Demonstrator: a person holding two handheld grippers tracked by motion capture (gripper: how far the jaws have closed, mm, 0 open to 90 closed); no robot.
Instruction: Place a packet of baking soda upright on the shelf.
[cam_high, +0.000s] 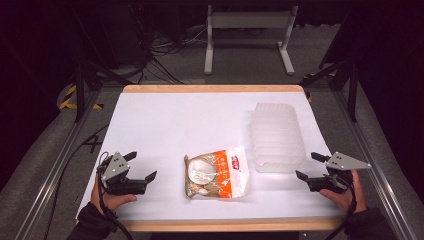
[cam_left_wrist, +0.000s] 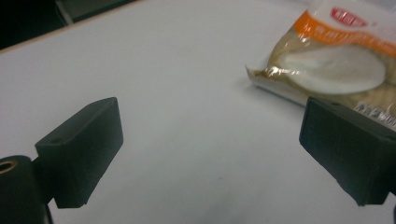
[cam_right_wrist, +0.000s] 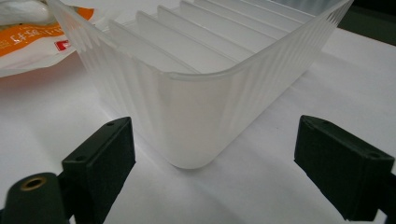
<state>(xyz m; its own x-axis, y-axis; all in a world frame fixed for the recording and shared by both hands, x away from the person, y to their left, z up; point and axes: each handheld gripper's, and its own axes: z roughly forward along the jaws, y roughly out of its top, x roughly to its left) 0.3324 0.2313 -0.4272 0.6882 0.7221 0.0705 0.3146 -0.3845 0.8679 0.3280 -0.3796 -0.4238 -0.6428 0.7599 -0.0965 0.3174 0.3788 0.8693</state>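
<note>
The left gripper (cam_high: 141, 168) rests low near the table's front left corner with its jaws spread wide and nothing between them. In the left gripper view the snack packet (cam_left_wrist: 336, 60) lies just beyond the right-hand jaw, apart from it. The right gripper (cam_high: 307, 166) sits near the front right, its jaws also spread and holding nothing. In the right gripper view they frame the near rounded corner of the translucent ribbed plastic tray (cam_right_wrist: 196, 107) without touching it.

The packet (cam_high: 216, 173) lies flat on the white table (cam_high: 165, 120) near the front middle, orange-and-clear wrapper up, with a white round piece visible inside. The tray (cam_high: 277, 137) stands just to its right, close but seemingly apart.

The work in hand looks like getting the packet into the tray, and several things could spoil it. The wrapper is slick and crinkly and lies flat, so jaws closing on its surface may slide off. They may also catch only a loose film edge, and the packet could then swing or drop when lifted. A hard pinch over the middle could crush the soft contents. The tray is light and thin-walled. A nudge from the right gripper at that corner may shove it toward the table's edge or against the packet, and a grip on the wall may flex it.
</note>
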